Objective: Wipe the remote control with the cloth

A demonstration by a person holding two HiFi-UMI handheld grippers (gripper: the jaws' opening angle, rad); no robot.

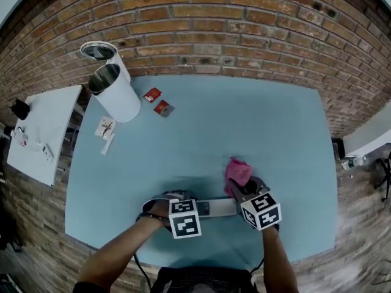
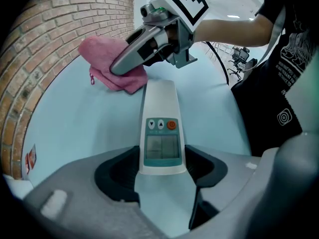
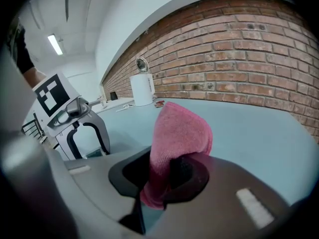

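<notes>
The white remote control (image 2: 160, 128), with a small screen and an orange button, lies lengthwise on the light blue table (image 1: 201, 133). My left gripper (image 2: 160, 169) is shut on its near end, with a pad against each side. In the head view the remote control (image 1: 219, 208) spans the gap between both grippers near the table's front edge. My right gripper (image 3: 167, 180) is shut on a pink cloth (image 3: 182, 133). The cloth (image 2: 102, 59) bunches on the table just beyond and to the side of the remote's far end, apart from its face. The right gripper (image 2: 130, 59) hovers over that far end.
Two white metal tumblers (image 1: 116, 93) (image 1: 101, 52) stand at the table's back left corner. Two red packets (image 1: 153, 94) (image 1: 163, 108) and a pale sachet (image 1: 105, 128) lie near them. A white side table (image 1: 43, 133) is at the left; a brick wall (image 1: 244, 29) runs behind.
</notes>
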